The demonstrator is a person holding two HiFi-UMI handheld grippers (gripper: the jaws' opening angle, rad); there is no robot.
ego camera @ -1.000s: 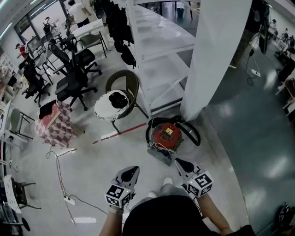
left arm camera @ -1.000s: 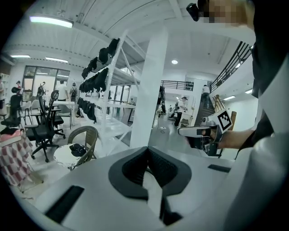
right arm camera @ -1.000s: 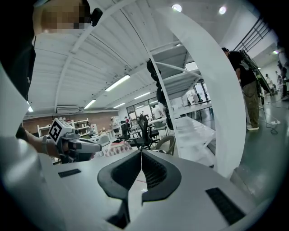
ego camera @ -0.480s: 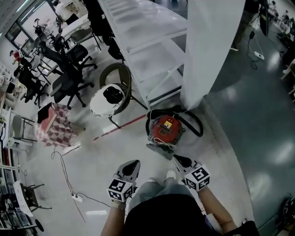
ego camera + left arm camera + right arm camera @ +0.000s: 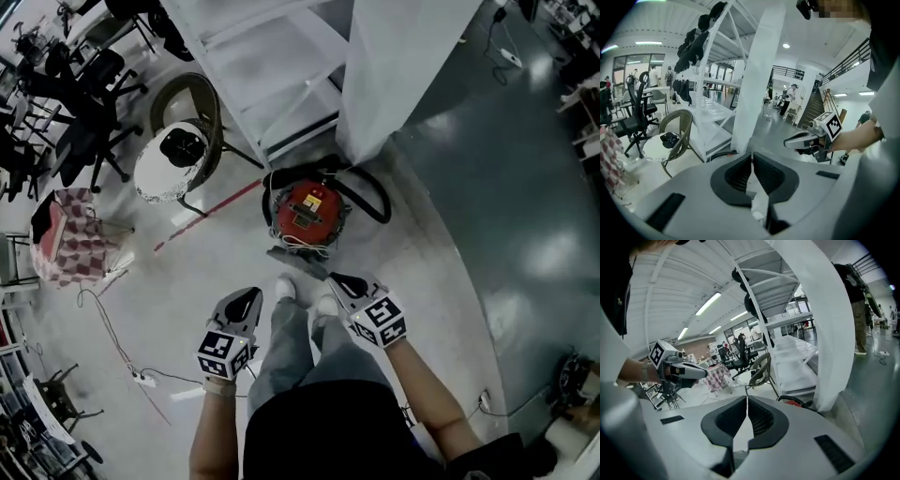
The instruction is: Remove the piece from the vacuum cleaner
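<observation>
A broad white pillar [image 5: 403, 66] stands beside a white shelving rack [image 5: 272, 56]. On the floor at the pillar's foot sits the red vacuum cleaner [image 5: 305, 208], its black hose [image 5: 373, 199] looped round it, just ahead of the person's feet. The left gripper [image 5: 249, 296] and right gripper [image 5: 336, 279] hang near it, touching nothing, each with jaws pressed together and empty.

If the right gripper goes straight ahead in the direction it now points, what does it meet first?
Probably the wicker chair: it shows straight beyond the tips of the shut right gripper. The red vacuum cleaner lies lower and to the right of that line. Depth is unclear.
</observation>
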